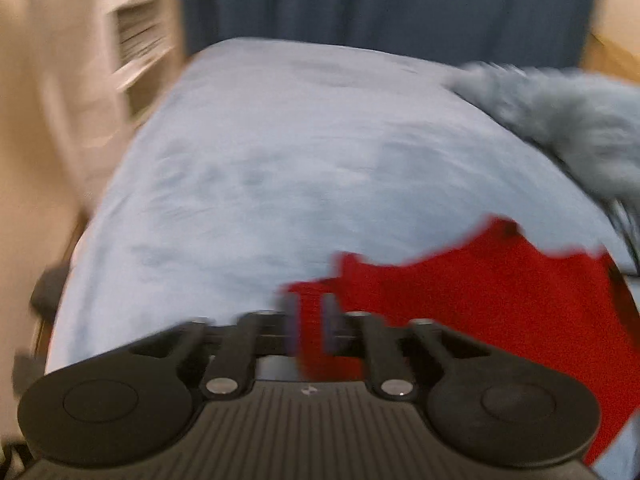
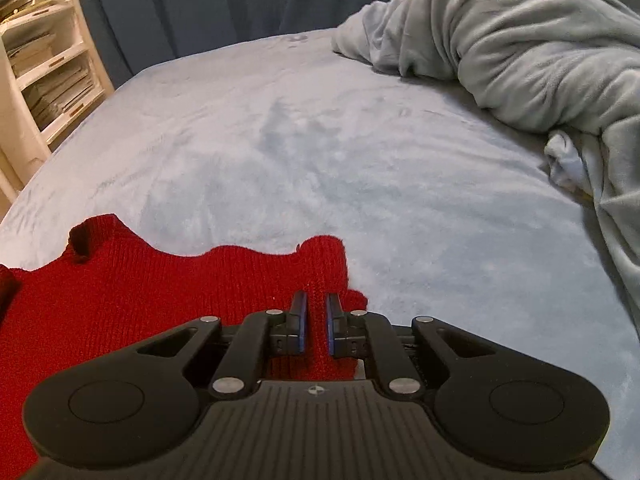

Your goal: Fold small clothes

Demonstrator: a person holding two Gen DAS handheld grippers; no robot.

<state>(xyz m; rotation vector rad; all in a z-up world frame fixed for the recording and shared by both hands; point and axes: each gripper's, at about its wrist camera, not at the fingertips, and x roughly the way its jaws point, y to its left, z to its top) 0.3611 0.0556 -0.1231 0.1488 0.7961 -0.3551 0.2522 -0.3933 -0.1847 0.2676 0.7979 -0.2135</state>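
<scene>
A red knitted garment (image 2: 120, 292) lay spread on a bed covered with a pale blue plush sheet (image 2: 320, 152), at the near edge of the bed just below both cameras. Its far hem ran in an uneven line, with one corner flap raised toward the left in the right wrist view.

The right hand-held gripper (image 2: 316, 320) pointed down at the garment's right corner. Its two blue-edged fingers (image 2: 301, 320) stood narrow, with a ridge of red knit pinched up between them and the pads pressing on it. The rest of the garment stretched away to the left of that gripper, flat on the sheet.

The left wrist view was smeared by motion blur. The left hand-held gripper (image 1: 310, 320) sat over the garment's left corner, its fingers partly apart with a strip of red knit showing between them. Whether the pads were gripping the cloth could not be told through the blur. From this side the garment (image 1: 480, 300) spread to the right.

A rumpled grey-blue fleece blanket (image 2: 520, 48) was heaped on the far right part of the bed, well apart from the garment. Dark blue curtains (image 2: 240, 0) hung behind the bed, and a white shelf unit (image 2: 44, 60) stacked with papers stood off its left side.
</scene>
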